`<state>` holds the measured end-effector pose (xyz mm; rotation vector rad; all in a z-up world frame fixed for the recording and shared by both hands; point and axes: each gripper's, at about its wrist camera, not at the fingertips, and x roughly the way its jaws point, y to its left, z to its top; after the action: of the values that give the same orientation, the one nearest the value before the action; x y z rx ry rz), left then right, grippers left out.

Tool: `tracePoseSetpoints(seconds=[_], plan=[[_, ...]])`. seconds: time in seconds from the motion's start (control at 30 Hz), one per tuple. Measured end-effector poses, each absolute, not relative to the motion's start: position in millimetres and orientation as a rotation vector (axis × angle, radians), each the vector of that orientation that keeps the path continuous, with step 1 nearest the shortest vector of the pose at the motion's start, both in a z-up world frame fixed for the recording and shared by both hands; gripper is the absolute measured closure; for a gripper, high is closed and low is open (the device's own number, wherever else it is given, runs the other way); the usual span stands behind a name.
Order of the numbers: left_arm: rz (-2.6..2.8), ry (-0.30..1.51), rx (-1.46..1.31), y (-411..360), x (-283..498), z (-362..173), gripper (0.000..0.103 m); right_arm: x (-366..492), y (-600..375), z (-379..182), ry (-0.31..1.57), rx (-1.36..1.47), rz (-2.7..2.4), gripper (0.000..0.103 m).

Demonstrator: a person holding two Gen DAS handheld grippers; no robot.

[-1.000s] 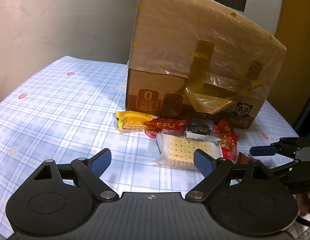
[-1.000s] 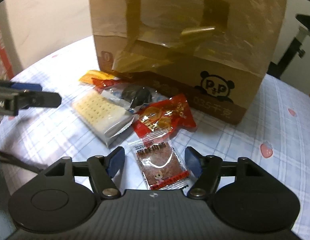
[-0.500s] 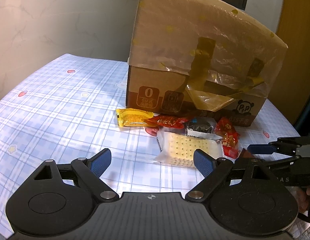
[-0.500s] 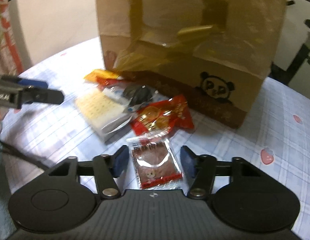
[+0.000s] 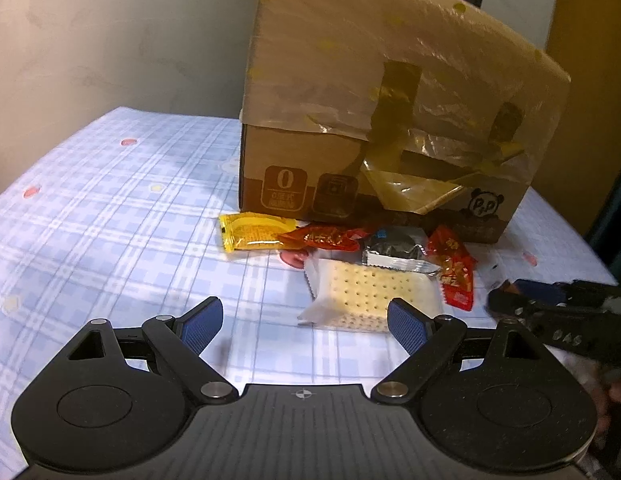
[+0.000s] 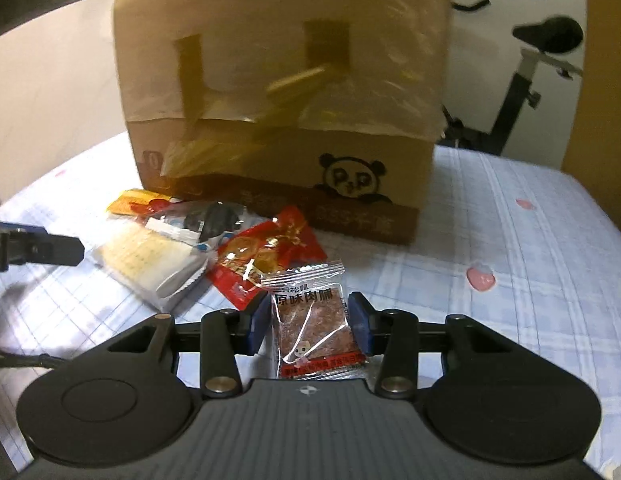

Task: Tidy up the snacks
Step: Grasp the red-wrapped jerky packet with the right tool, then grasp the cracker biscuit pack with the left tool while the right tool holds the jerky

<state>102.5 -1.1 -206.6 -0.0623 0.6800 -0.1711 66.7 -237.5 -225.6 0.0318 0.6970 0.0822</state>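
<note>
My right gripper [image 6: 308, 314] is closing, and its blue pads press both sides of a clear packet of brown dried meat [image 6: 312, 336] near the table's front. In the left wrist view that gripper [image 5: 550, 312] shows at the right edge. My left gripper [image 5: 304, 322] stands open over the tablecloth, just short of a wrapped cracker packet [image 5: 370, 292], with nothing between its fingers. Behind the crackers lie a yellow packet [image 5: 254, 232], a red packet [image 5: 326, 238], a dark foil packet [image 5: 394, 252] and a second red packet [image 5: 454, 268]. A taped cardboard box [image 5: 390, 120] stands behind them.
The table carries a blue checked cloth [image 5: 110, 220] with small pink prints. A wall rises behind on the left. An exercise bike [image 6: 530, 60] stands beyond the table's far right edge. The box [image 6: 286, 80] blocks the way straight ahead.
The right gripper's jaws have closed from wide apart onto the dried meat packet, and the gripper has rolled a little and edged forward. The left gripper has kept still and open.
</note>
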Motion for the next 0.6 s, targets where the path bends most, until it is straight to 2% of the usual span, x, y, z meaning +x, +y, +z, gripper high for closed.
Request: tracePoseSetpoints(seconds=[0.47, 0.6], plan=[[-0.310, 0.731, -0.089, -8, 132, -221, 0.036, 66, -241, -227, 0.681, 0.062, 0.076, 0.058], [-0.368, 0.739, -0.090, -11, 125, -222, 0.037, 67, -242, -227, 0.679, 0.070, 0.076, 0.058]])
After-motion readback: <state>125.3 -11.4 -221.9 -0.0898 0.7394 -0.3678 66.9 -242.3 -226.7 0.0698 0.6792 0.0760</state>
